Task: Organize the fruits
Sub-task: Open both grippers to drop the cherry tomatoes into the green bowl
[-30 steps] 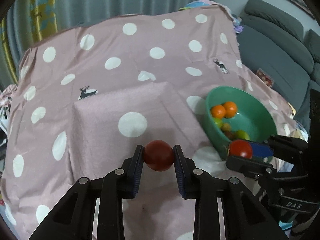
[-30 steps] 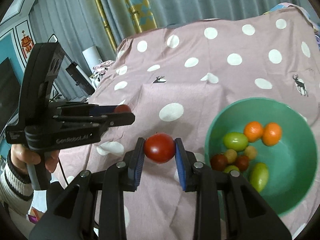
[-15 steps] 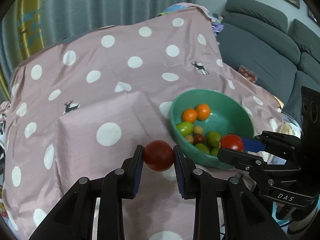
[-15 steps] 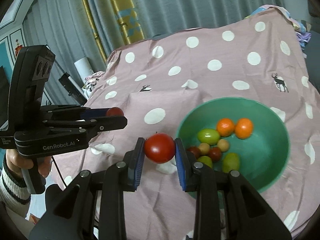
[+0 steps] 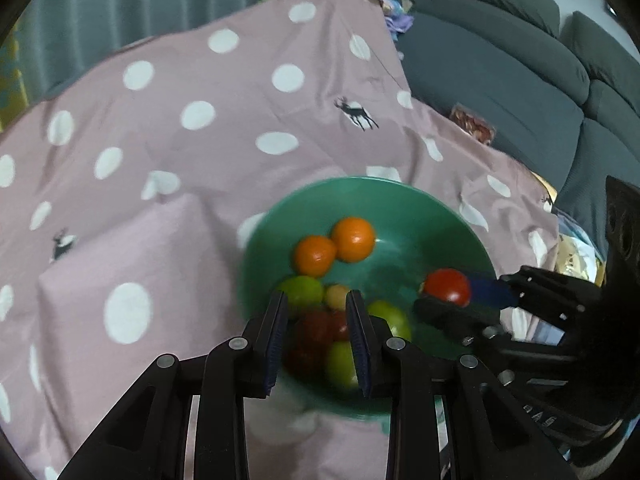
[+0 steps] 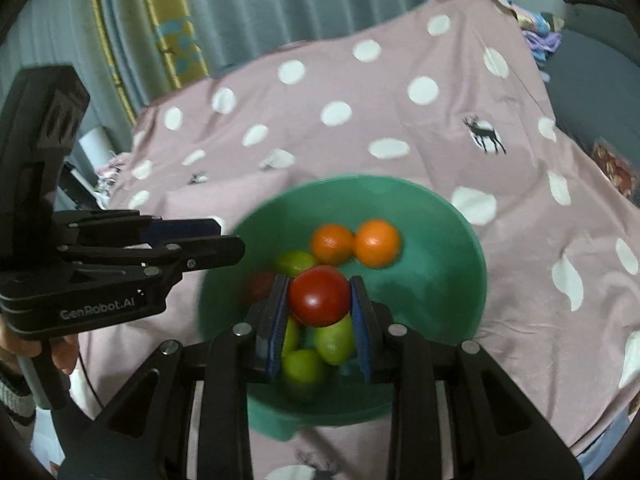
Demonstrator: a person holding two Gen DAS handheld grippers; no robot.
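While both claws hang over the green bowl [image 6: 434, 276], only one grip reads cleanly. The right claw [image 6: 319, 282] is clenched on a red tomato [image 6: 319, 300], pads pressing both sides, with the fruit above the bowl's middle. The left-wrist view confirms it: the right claw [image 5: 444, 296] comes in from the right over the bowl [image 5: 420, 232], with the same tomato [image 5: 447, 286] at its tip.

The left claw [image 5: 317, 298] is clenched narrow, pointing down over the near side of the bowl. Between its pads we see only blurred dark red shapes [image 5: 316, 330] – we cannot tell whether one is gripped or whether they all lie in the bowl below. From the right wrist, the left claw [image 6: 228, 240] reaches in from the left, its tip at the bowl's left rim; a hand [image 6: 64, 354] holds its handle.

Bowl contents:
- two oranges [image 6: 332, 244] touching at the far side
- several green fruits [image 6: 334, 340] on the near side
- a small yellowish fruit [image 5: 336, 296]
- a blurred red fruit [image 6: 260, 286] on the left

The bowl stands on a pink dotted cloth [image 6: 400, 92] – a grey sofa [image 5: 500, 80] is to its right and a curtain [image 6: 260, 4] is behind it.
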